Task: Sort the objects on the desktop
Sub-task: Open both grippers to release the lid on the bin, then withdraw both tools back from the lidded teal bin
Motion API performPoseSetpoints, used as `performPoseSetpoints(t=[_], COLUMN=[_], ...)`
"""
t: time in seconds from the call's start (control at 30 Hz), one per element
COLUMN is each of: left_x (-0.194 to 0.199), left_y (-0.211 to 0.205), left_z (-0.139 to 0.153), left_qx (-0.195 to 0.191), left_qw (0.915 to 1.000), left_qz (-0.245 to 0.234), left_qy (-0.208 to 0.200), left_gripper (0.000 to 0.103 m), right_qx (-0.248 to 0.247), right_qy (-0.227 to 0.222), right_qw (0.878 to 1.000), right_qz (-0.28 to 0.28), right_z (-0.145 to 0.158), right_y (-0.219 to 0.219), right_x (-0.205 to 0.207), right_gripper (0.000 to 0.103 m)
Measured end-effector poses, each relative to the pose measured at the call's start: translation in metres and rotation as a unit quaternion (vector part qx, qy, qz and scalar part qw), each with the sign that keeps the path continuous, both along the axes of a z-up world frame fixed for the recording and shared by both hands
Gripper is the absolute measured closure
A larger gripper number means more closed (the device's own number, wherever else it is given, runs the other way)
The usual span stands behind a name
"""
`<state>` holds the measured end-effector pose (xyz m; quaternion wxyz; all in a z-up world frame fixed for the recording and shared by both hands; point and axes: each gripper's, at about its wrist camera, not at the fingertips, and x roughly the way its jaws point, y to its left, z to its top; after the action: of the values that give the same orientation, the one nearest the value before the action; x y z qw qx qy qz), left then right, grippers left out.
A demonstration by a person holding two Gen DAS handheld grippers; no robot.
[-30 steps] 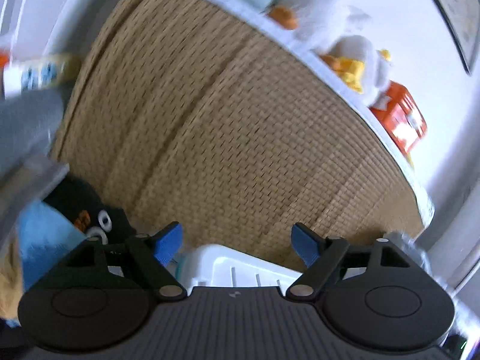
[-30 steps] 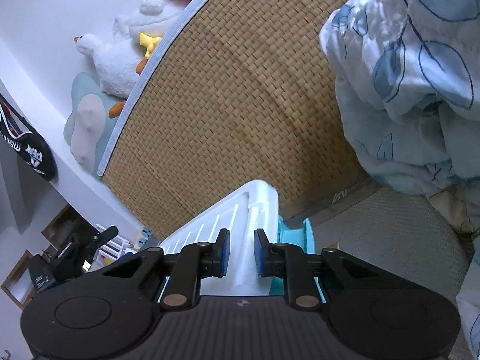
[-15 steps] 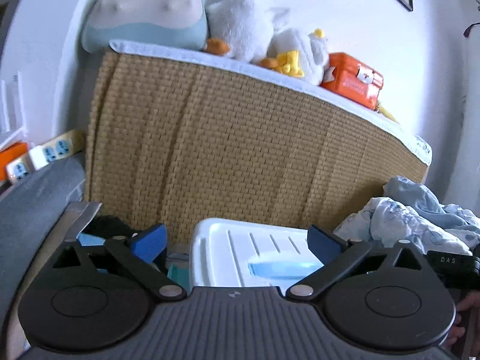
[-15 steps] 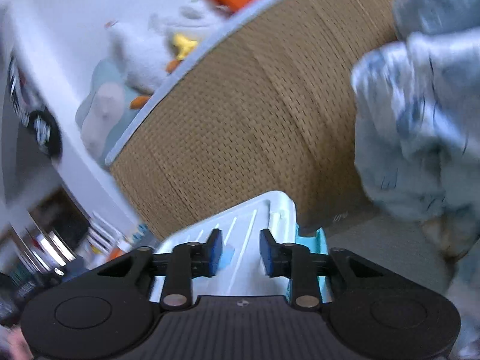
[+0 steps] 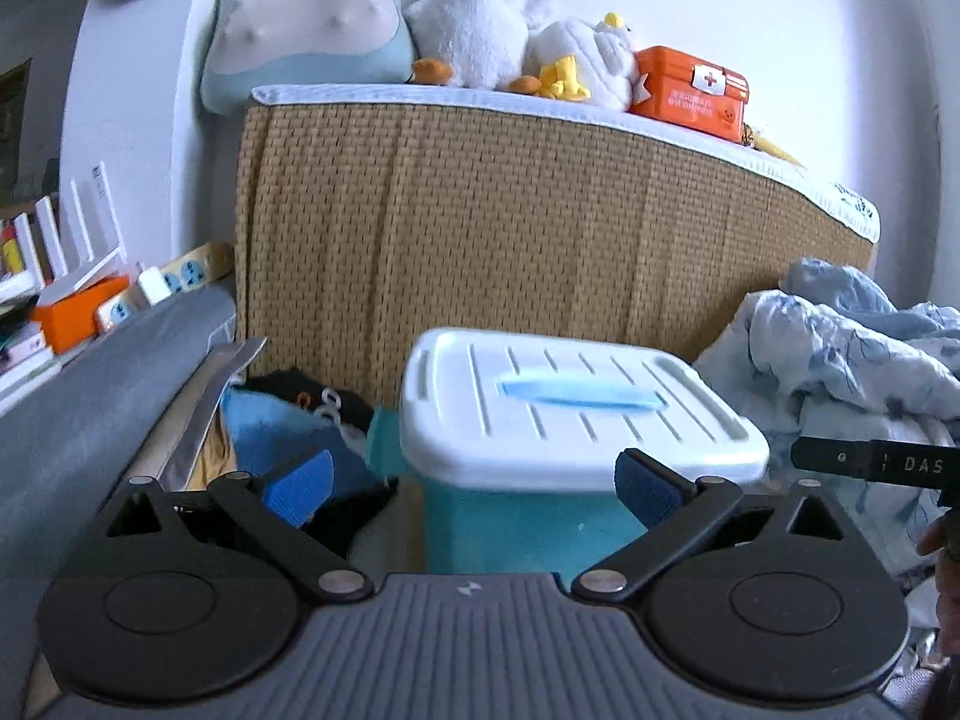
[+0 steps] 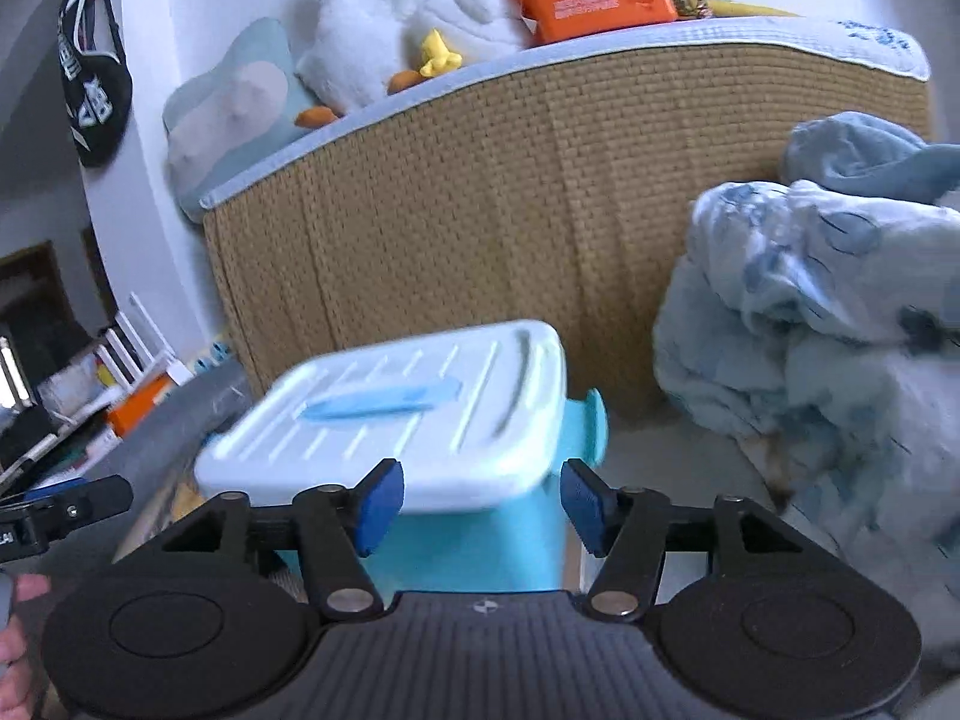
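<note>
A turquoise storage box with a closed white lid [image 5: 570, 396] stands in front of the woven headboard; it also shows in the right wrist view [image 6: 408, 402]. My left gripper [image 5: 474, 486] is open and empty, its fingers spread just short of the box's front. My right gripper [image 6: 480, 501] is open and empty, also close in front of the box. A black and blue penguin plush [image 5: 300, 420] lies left of the box beside a silver foil bag [image 5: 204, 396].
A crumpled blue floral quilt [image 5: 852, 360] lies right of the box. On the headboard top [image 5: 540, 105] sit a blue pillow [image 5: 306, 18], white duck plushes [image 5: 480, 30] and an orange first-aid box [image 5: 690, 90]. Books and power strips [image 5: 174, 282] are at far left.
Both grippers pulled back and levelled, so the whole box now shows. My right gripper went from shut to open. My left gripper stayed open.
</note>
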<state>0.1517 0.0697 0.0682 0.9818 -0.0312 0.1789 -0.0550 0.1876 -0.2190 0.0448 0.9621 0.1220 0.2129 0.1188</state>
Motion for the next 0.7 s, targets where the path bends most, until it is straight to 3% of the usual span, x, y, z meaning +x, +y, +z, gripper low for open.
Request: performPoseSetpoints(t=[0.23, 0.37, 0.53, 0.7], left_x=[-0.038, -0.062, -0.087, -0.111], left_y=[-0.007, -0.007, -0.022, -0.037], left_z=[-0.013, -0.024, -0.037, -0.052], left_qx=[-0.001, -0.022, -0.016, 0.019], left_qw=[0.9993, 0.9982, 0.9973, 0.997], left_qz=[0.018, 0.036, 0.033, 0.036], left_qy=[0.034, 0.043, 0.063, 0.067], left_gripper=[0.0, 0.0, 0.0, 0.0], right_qx=[-0.025, -0.04, -0.064, -0.081], right_qy=[-0.004, -0.008, -0.013, -0.006], right_qw=[0.999, 0.999, 0.998, 0.996], right_qz=[-0.024, -0.024, -0.027, -0.025], right_z=[-0.008, -0.012, -0.024, -0.043], right_y=[0.011, 0.014, 0.022, 0.03], right_x=[-0.044, -0.073, -0.109, -0.137], right_gripper=[0.031, 0.029, 0.028, 0.027])
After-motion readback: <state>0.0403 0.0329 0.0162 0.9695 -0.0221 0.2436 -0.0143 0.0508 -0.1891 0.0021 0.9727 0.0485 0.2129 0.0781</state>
